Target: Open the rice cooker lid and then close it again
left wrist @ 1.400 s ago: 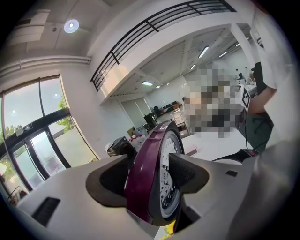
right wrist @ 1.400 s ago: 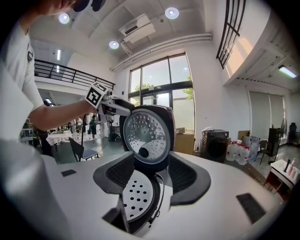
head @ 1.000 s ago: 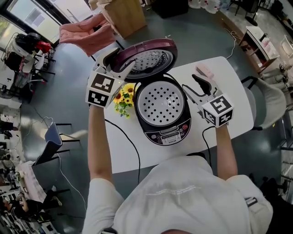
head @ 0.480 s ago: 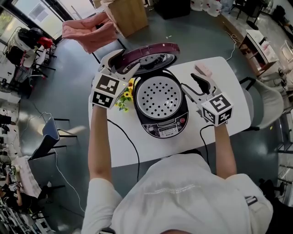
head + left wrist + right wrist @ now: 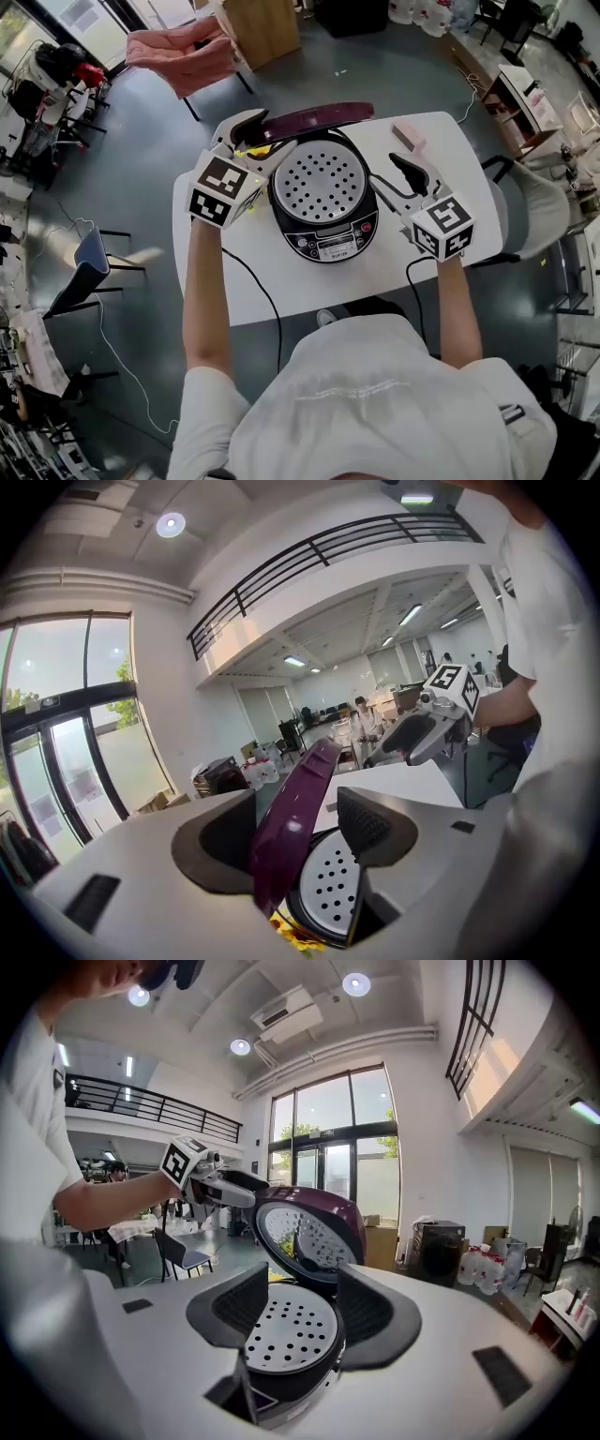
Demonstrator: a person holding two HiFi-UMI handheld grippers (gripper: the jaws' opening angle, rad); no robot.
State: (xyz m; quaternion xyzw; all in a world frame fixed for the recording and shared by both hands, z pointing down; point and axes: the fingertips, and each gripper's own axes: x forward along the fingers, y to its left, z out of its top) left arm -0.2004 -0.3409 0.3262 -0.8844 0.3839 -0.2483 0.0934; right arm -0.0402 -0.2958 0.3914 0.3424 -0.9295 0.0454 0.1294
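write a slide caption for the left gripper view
Left gripper, jaws apart, straddles the half-raised purple lid over the perforated tray

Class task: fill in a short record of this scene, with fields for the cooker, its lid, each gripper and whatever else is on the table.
cooker: stands mid table, its perforated plate exposed
lid: purple, partly raised, tilted over the cooker's far side
left gripper: jaws apart, the lid's edge between them
right gripper: jaws apart, empty, to the right of the cooker
also on table: pink object beyond the right gripper
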